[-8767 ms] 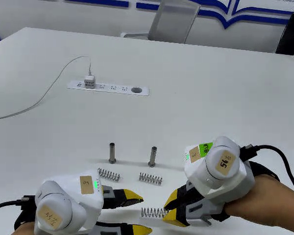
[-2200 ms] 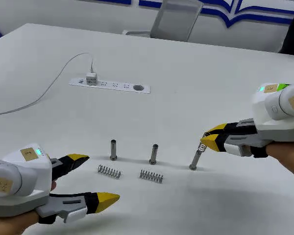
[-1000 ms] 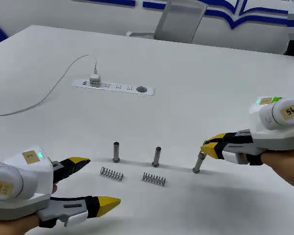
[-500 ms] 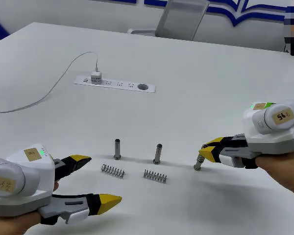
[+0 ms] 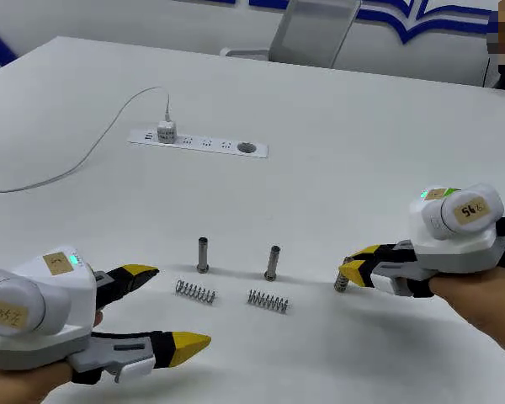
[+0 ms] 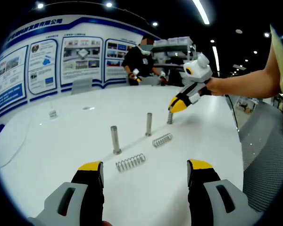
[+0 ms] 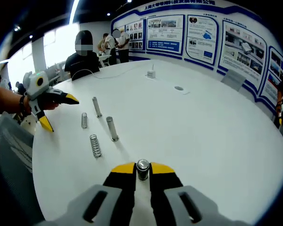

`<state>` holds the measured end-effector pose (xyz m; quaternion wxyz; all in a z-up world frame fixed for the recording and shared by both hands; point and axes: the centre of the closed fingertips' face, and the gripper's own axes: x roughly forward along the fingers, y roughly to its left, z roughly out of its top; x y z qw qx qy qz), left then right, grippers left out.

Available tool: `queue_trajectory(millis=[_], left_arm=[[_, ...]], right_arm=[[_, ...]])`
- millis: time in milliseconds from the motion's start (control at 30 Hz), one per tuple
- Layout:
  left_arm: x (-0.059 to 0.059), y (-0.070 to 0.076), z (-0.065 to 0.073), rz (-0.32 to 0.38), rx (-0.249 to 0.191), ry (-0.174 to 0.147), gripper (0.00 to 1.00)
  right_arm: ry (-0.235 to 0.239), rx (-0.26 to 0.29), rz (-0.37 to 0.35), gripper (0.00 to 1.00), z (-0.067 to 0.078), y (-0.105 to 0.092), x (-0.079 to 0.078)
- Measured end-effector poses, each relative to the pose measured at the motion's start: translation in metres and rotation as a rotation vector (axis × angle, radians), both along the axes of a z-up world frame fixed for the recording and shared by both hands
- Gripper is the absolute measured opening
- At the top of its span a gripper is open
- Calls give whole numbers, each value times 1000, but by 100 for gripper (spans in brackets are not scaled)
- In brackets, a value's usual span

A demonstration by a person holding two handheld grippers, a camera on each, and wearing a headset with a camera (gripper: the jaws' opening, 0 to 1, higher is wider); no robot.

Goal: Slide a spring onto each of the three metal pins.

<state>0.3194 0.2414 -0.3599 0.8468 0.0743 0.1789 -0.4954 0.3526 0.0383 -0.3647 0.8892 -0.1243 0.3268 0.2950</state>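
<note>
Right gripper (image 5: 352, 264) has sunk lower than half a second ago, pushing the first silver coil spring (image 5: 342, 284) down the right-hand grey metal pin (image 7: 142, 165); its jaws are pinched to a narrow gap hugging the pin top. By my read, one of three is about done. Nearest, left gripper (image 5: 170, 307) hovers wide open, empty. Beyond it, left spring (image 5: 194, 291) and middle spring (image 5: 268, 300) lie flat, each just before a bare upright pin: left pin (image 5: 203, 255), middle pin (image 5: 273, 263). White power strip (image 5: 198, 144) sits far back.
</note>
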Motion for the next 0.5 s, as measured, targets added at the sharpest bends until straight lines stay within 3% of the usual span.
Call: queue_trajectory(millis=[500], left_arm=[[1,1,1,3,-1,-1,73]], right_arm=[[29,-11,-4,16,-9,-2,-10]])
